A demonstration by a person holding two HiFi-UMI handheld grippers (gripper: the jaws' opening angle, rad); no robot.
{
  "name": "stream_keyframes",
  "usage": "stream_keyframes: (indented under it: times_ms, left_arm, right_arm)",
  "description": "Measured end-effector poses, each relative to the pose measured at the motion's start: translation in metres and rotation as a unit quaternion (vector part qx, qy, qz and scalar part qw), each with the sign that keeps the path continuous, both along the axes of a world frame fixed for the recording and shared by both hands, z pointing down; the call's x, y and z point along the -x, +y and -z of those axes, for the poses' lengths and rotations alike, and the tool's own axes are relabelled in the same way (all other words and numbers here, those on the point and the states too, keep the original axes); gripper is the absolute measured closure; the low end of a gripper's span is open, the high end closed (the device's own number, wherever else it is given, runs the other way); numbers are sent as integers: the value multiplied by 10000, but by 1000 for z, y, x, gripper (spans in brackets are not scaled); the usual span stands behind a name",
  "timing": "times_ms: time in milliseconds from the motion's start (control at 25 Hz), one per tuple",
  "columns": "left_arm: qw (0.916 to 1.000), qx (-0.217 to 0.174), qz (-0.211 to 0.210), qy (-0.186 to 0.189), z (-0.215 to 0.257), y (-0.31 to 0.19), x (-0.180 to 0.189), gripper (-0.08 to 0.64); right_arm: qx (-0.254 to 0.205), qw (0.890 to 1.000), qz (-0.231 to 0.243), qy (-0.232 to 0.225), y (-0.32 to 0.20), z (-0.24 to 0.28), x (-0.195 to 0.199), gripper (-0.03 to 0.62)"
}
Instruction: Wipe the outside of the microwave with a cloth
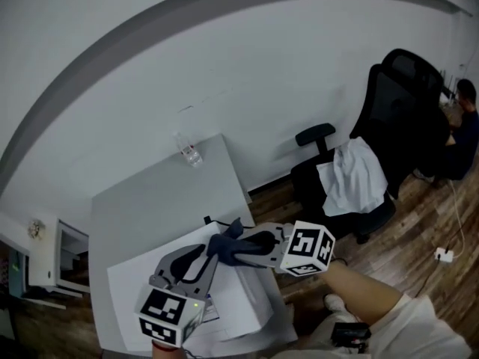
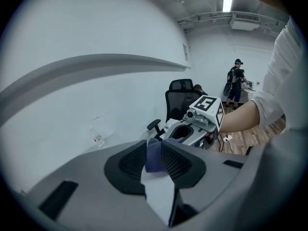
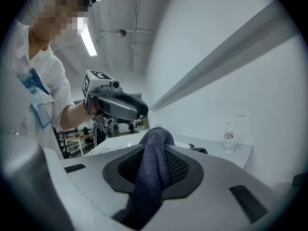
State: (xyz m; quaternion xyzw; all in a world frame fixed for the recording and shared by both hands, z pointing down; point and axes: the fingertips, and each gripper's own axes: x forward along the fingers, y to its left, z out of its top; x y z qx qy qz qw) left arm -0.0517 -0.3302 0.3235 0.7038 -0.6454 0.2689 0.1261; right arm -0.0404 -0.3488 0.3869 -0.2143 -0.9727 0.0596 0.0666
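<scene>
Head view: the left gripper (image 1: 200, 259) and right gripper (image 1: 251, 244) meet above the white box-shaped microwave (image 1: 247, 305) on the near end of the grey table (image 1: 150, 200).
Left gripper view: jaws pinched on a corner of the dark blue woven cloth (image 2: 153, 153).
Right gripper view: jaws clamped on a thick fold of the cloth.
Technique: likely best to keep one firm grip and press the cloth flat.
Writing: none readable; the label on the clear plastic bottle (image 3: 228, 138) is too small.
</scene>
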Motion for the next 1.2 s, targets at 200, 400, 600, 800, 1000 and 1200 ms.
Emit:
stream_keyframes:
  times_ms: [200,400,600,800,1000,1200]
  left_arm:
    - [9984,365,403,-174,-8,-22,-9,466]
    - [9950,764,380,-515,-11,-20,-14,466]
    - [9957,788,398,-265,-19,-10,-19,466]
    - [9935,1066,145,-358,-31,-5,-4,466]
    - [9854,1469,-370,-777,-38,-10,11,466]
    - [9777,1700,-809,-933,-43,-9,10,466]
  right_arm:
    - [-958,9910,471,813,-24,-8,-5,497]
    - [-2058,9583,1168,1599,-34,-20,-1,497]
    - [-1390,9810,900,1010,-47,-5,27,497]
    - [760,9772,-1072,1665,-63,-34,40,497]
    - [3201,8874,-2428,2261,-58,-62,40,499]
    - [4491,8152,-2801,2353,-59,-79,49,499]
